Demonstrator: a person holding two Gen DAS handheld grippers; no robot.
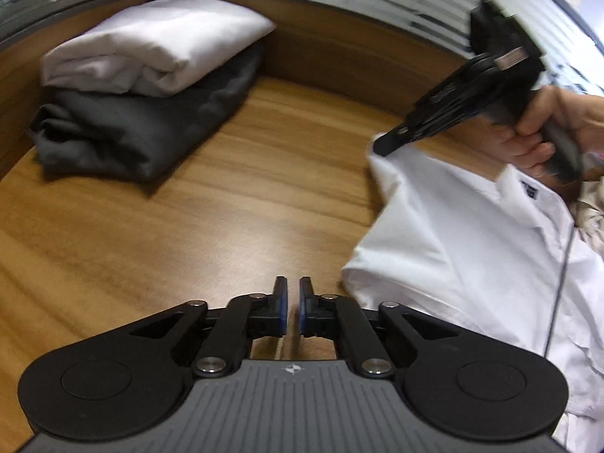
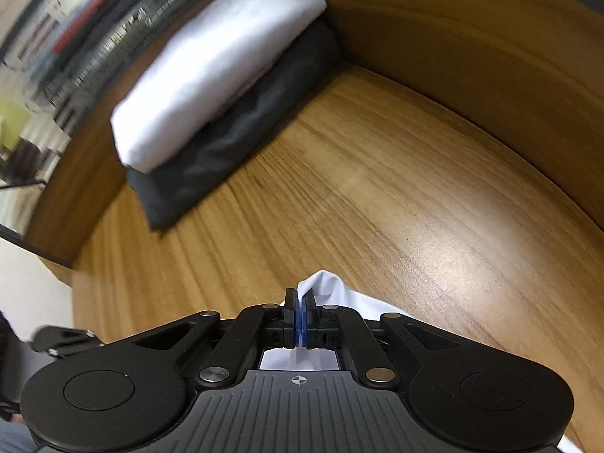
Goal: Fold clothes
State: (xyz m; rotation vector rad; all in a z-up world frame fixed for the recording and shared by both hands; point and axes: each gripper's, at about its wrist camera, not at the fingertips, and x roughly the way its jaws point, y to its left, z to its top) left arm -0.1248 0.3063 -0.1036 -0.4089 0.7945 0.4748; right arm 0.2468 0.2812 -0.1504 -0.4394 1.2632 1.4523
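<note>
A white shirt (image 1: pixel 472 256) lies rumpled at the right of the left wrist view on a wooden tabletop (image 1: pixel 234 204), one edge lifted by the right hand-held gripper (image 2: pixel 301 315), whose jaws are clamped on a fold of the thin cloth. The left hand-held gripper (image 1: pixel 293 311) hovers lower centre, jaws slightly apart, empty. The fabric looks light, soft and limp, best pinched at edges or shoulders. Two folded garments (image 1: pixel 143 87) sit stacked upper left.
</note>
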